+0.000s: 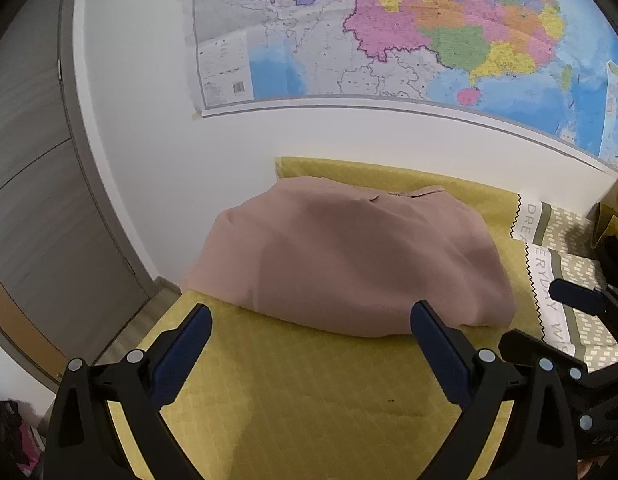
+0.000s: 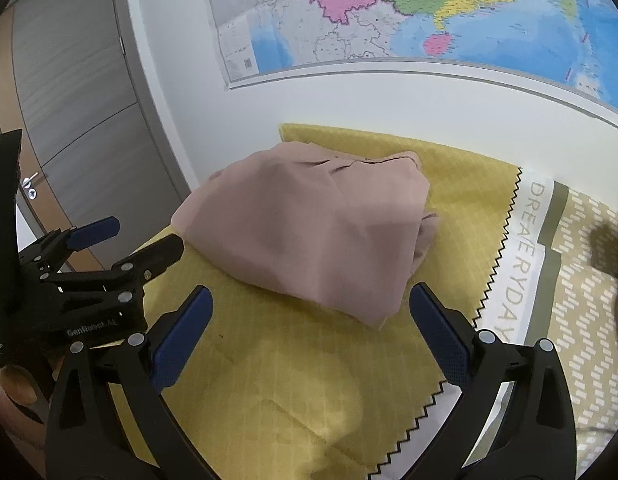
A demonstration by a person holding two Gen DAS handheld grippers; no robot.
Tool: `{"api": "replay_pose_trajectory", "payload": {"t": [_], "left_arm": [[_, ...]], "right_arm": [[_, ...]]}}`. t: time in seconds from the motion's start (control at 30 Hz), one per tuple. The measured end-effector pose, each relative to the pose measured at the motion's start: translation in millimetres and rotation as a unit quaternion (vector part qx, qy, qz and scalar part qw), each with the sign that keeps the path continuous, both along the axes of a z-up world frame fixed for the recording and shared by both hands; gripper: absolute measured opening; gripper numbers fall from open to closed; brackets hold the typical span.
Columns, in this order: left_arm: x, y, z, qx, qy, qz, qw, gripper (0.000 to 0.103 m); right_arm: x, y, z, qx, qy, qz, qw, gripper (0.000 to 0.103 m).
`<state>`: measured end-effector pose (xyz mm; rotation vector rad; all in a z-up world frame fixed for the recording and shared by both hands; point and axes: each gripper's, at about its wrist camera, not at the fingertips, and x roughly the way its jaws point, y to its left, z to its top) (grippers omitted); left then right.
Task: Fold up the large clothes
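Both jaws released over folded pink garment point(image 1: 349, 256), door handle point(image 2: 30, 181) perhaps only in right view

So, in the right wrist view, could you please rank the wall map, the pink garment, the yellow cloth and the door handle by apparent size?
1. Wall map and yellow cloth: similar, both cropped or partly covered.
2. Pink garment.
3. Door handle, by far the smallest, though also farthest.

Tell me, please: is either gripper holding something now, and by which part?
Nothing is held. The left gripper and the right gripper are both open, apart from the folded pink garment on the yellow cloth.
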<state>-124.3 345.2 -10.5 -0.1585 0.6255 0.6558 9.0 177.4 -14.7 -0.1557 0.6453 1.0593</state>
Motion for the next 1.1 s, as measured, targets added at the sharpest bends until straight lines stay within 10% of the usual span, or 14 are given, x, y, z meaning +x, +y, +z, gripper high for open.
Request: {"api": "replay_pose_trajectory", "payload": {"t": [1.1], "left_arm": [[-34.7,-28.1,-6.4,-0.013,-0.010,-0.004,0.9999,0.096]], "right_arm": [[-46.5,-29.2,-5.4,0.010,-0.014,-0.010,1.000,0.097]]}}
